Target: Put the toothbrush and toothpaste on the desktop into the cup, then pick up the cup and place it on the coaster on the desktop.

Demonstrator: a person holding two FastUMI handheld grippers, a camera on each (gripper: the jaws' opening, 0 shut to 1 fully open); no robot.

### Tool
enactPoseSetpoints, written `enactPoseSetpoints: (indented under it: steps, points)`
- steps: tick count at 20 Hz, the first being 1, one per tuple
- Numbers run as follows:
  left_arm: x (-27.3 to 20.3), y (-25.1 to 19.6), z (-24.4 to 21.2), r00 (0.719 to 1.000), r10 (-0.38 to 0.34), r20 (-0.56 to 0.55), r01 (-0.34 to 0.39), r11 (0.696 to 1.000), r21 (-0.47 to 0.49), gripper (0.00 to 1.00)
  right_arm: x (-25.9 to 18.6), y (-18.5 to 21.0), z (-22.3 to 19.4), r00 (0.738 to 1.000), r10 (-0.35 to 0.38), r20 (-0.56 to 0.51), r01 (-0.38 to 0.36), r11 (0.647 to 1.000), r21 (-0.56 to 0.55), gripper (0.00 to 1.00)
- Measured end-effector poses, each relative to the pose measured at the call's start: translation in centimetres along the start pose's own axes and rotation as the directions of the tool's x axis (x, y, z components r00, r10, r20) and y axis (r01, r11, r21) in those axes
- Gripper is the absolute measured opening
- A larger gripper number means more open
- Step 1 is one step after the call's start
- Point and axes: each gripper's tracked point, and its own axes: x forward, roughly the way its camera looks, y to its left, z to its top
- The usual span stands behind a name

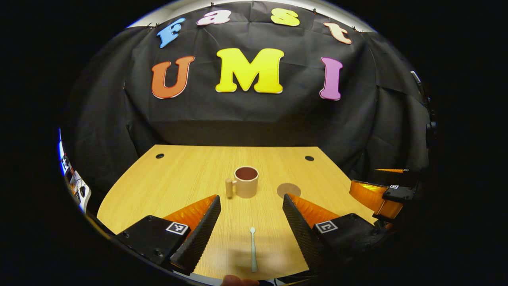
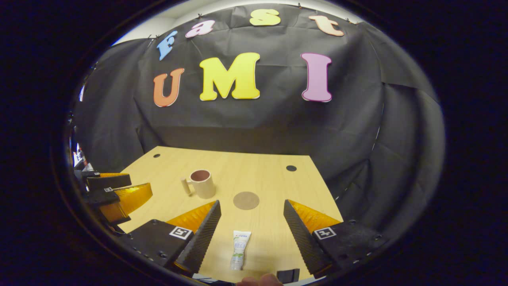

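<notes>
Your left gripper and right gripper both hang with fingers spread, holding nothing. Lower each squarely over the toothbrush and toothpaste, close mid-length, then carry both to the cup.

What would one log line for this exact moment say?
stage: pre-grasp | left gripper: open over toothbrush | right gripper: open over toothpaste | cup: empty, off coaster

The wooden desktop bears a cup, a round coaster, a toothbrush and toothpaste.
</notes>
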Motion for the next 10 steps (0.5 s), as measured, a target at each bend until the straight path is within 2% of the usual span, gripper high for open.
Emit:
enactPoseSetpoints:
  steps: [4, 10]
  points:
    - [0.9, -0.3, -5.3, 0.987, -0.029, -0.156, 0.027, 0.999, -0.018, 1.0, 0.8, 0.5, -3.9, 0.993, 0.009, -0.114, -0.008, 1.0, 0.011, 0.95]
    - [3.5, -0.1, -11.6, 0.946, -0.045, -0.321, 0.039, 0.999, -0.024, 1.0, 1.3, 0.9, -7.7, 0.978, 0.001, -0.209, 0.001, 1.0, 0.009, 0.95]
